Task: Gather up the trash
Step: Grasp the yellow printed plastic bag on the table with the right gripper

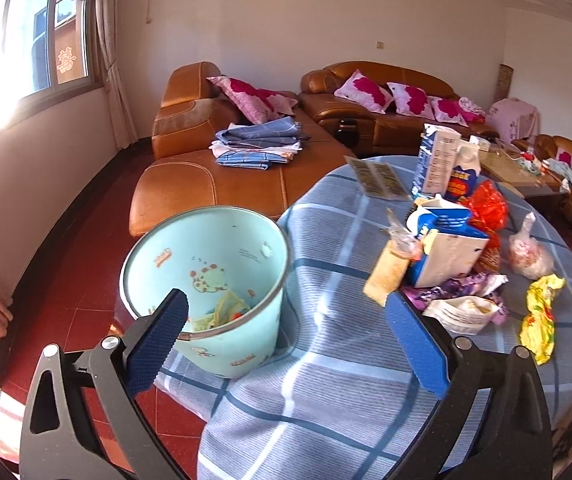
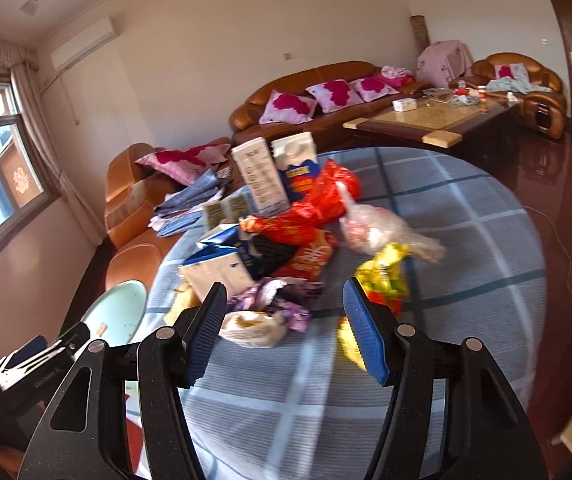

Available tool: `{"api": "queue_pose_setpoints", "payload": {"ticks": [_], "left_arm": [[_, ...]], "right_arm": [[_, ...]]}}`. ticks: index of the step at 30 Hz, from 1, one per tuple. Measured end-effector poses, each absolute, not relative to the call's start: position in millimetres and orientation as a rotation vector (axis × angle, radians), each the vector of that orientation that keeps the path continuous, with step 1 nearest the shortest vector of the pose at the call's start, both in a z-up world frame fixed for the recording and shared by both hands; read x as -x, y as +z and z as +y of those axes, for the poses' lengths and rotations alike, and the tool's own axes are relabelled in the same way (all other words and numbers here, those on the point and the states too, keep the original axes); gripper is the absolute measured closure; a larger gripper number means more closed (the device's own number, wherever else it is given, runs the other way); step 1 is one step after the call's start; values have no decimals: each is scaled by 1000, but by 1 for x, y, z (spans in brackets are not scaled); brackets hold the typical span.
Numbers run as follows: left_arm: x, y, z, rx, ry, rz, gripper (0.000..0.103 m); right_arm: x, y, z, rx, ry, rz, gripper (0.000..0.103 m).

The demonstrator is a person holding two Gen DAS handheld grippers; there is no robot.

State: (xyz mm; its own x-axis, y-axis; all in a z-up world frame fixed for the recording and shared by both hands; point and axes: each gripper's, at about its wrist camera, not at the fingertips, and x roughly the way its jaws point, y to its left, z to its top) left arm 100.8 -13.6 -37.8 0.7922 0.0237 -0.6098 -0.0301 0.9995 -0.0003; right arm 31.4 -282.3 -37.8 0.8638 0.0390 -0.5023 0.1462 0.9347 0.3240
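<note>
A light blue bin (image 1: 205,264) with a few scraps inside stands on the floor against the left edge of the round table (image 1: 326,380) with its blue checked cloth. My left gripper (image 1: 286,300) is open wide above the table edge, its left finger in front of the bin, nothing between the pads. A heap of trash lies ahead: a tipped carton (image 1: 446,248), purple wrapper (image 2: 277,300), white pouch (image 2: 251,326), yellow wrapper (image 2: 384,276), red bag (image 2: 318,204) and clear bag (image 2: 382,228). My right gripper (image 2: 284,286) is open just short of the pouch.
Two upright cartons (image 2: 261,176) stand at the table's far side. A brown leather sofa (image 1: 213,184) with folded blue cloth (image 1: 257,144) lies beyond the bin. A coffee table (image 2: 438,120) stands at the back right. Red floor surrounds the table.
</note>
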Motion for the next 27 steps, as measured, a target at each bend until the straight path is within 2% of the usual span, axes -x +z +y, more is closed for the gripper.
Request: {"api": "queue_pose_setpoints", "payload": {"ticks": [15,27], "left_arm": [[-91,-65,-40,18,-76,722,6],[-104,-82,-49,7,-120,745,6]], "right_arm": [[-12,-73,-342,-403,-223,601,43],[-59,-92,-331,-398,-166,697,43]]}}
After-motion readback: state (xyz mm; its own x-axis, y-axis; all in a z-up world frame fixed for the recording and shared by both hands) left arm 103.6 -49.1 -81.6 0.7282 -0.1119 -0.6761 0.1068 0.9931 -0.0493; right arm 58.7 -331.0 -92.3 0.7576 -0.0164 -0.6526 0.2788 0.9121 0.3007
